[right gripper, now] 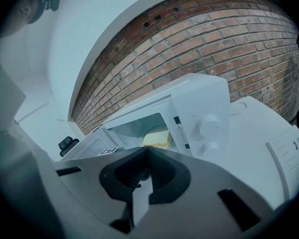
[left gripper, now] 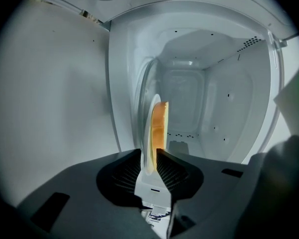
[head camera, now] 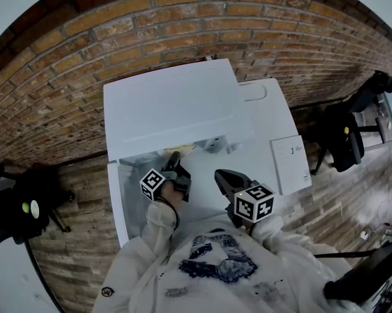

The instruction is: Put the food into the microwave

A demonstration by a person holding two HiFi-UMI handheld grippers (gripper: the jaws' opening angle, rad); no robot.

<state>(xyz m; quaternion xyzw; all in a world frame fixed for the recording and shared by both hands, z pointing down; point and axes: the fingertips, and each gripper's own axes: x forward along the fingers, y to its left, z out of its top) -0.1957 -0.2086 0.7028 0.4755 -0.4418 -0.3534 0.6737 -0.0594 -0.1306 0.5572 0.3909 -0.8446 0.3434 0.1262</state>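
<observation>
Yellow food (left gripper: pixel 160 123) lies on a white plate (left gripper: pixel 149 138). The left tongs (left gripper: pixel 150 163) are clamped narrow on the plate's near rim. In the left gripper view the plate shows edge-on at frame centre, its flat running straight on from the tongs into the microwave (head camera: pixel 176 103) cavity. The glass turntable (left gripper: pixel 139 98) stands just beside the plate, to its left in that frame. I cannot tell whether the two touch.

In the head view the food (head camera: pixel 182 148) sits at the cavity mouth, under the front edge of the microwave top, with the left tongs (head camera: pixel 175 158) right behind it. The right tongs (head camera: pixel 225 178) hang further back, lower right of centre. Their jaws are together on nothing, as the right gripper view shows (right gripper: pixel 147 156).

The left hand is the nearer, and the food is directly ahead of its tongs. The next move probably calls for settling the plate flat on the turntable before letting go.
</observation>
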